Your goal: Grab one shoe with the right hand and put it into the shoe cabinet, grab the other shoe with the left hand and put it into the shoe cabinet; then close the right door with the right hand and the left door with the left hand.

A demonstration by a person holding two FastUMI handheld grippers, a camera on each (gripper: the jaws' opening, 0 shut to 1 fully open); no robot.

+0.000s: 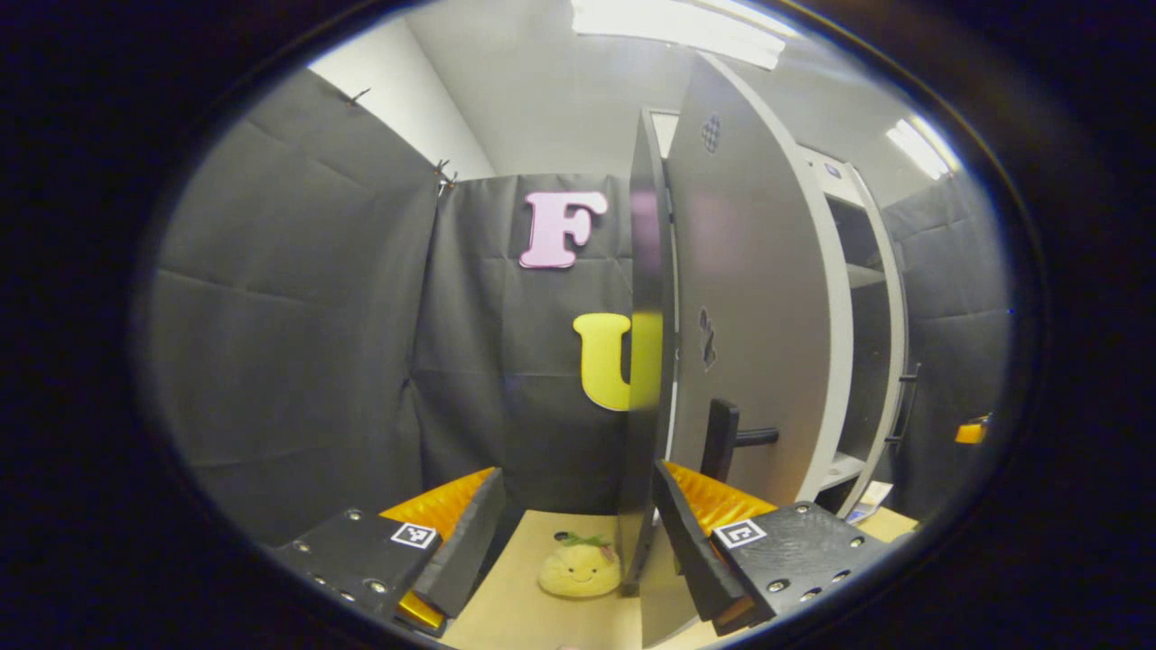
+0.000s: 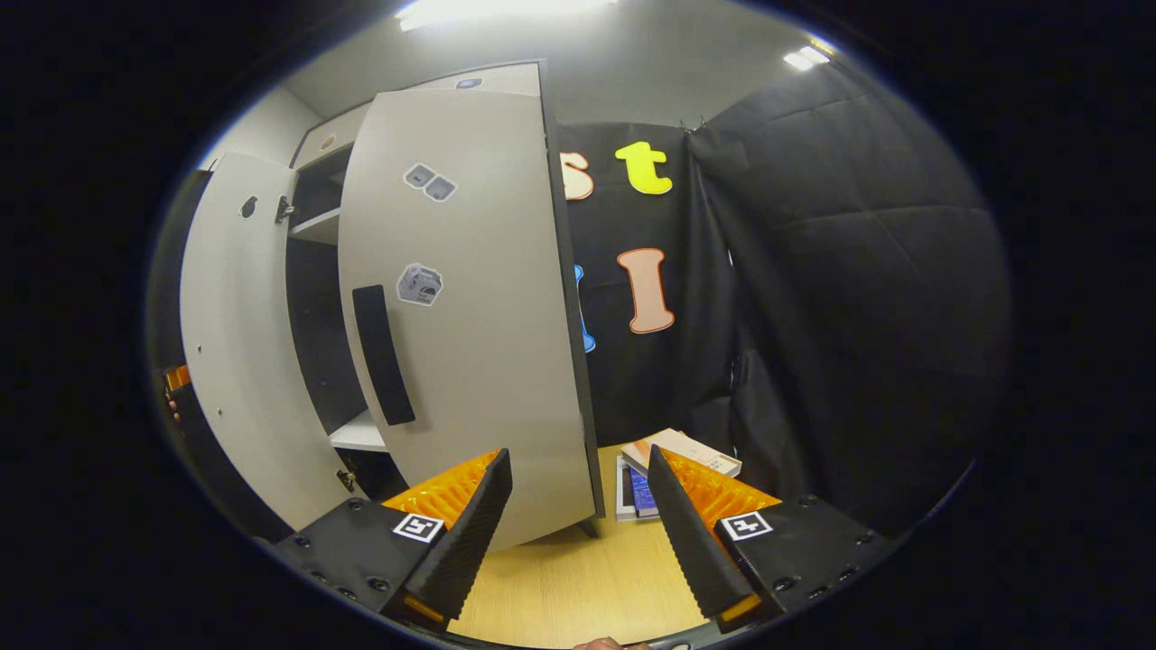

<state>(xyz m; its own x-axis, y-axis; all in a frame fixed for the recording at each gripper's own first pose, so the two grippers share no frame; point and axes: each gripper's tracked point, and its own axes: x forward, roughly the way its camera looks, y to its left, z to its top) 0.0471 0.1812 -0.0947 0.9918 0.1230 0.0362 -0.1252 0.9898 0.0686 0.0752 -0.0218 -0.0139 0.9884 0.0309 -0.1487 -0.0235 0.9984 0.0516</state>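
In the left gripper view the left gripper [image 1: 571, 551] stood with its jaws wide apart and nothing between them touching either finger. The free edge of the cabinet's left door [image 1: 754, 298] rose between the fingers, nearer the right finger than the left, and whether that finger touched it could not be told. The door's dark handle [image 1: 722, 440] jutted out just above the right finger. Low between the fingers, on the pale wooden floor [image 1: 524, 614], sat a small yellow plush toy [image 1: 579, 569] with a smiling face and a green tuft, just left of the door's edge. Beyond the door, to the right, the white shoe cabinet [image 1: 867, 298] showed its shelves, and the other door's handle [image 1: 908, 402] hung near the far edge.

In the right gripper view the right gripper [image 2: 578, 533] was likewise spread wide and held nothing. The right door [image 2: 470, 316] stood ahead and to the left, its lower corner just beyond the left finger, with a long dark handle [image 2: 383, 354] and three stickers [image 2: 420, 284] on its face. Left of it the cabinet's dark interior and a white shelf [image 2: 357, 435] showed, and then the inner face of the left door [image 2: 235, 361]. Ahead of the right finger, a few books or booklets [image 2: 673, 465] lay on the floor [image 2: 578, 587] against the cloth wall.
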